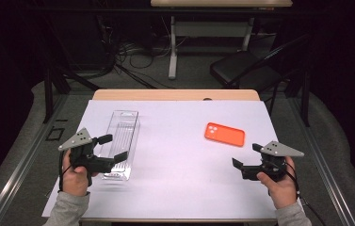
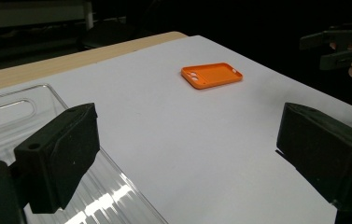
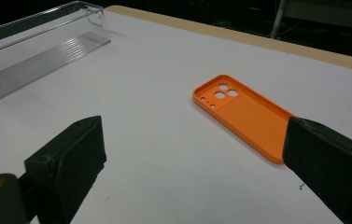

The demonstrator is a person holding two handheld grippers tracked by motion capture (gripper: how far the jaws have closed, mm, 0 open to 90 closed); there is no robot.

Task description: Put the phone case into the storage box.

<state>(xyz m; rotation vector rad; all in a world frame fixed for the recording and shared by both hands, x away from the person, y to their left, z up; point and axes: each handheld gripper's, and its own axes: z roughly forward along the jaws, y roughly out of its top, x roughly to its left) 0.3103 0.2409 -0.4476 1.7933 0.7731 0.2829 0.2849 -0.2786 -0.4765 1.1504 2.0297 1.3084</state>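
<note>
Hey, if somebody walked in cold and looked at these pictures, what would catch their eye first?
Probably the orange phone case, lying hollow side up on the right half of the white table cover. Next, the clear plastic tray lying lengthwise on the left. The left gripper hangs open over the tray's near end, and the right gripper is open, near the case.

Orange phone case (image 1: 225,134) at two o'clock; clear ribbed tray (image 1: 121,141) at ten; white sheet (image 1: 175,155); black grippers.

Grey sleeves (image 1: 67,209); black hand-held grippers with grey plates.
</note>
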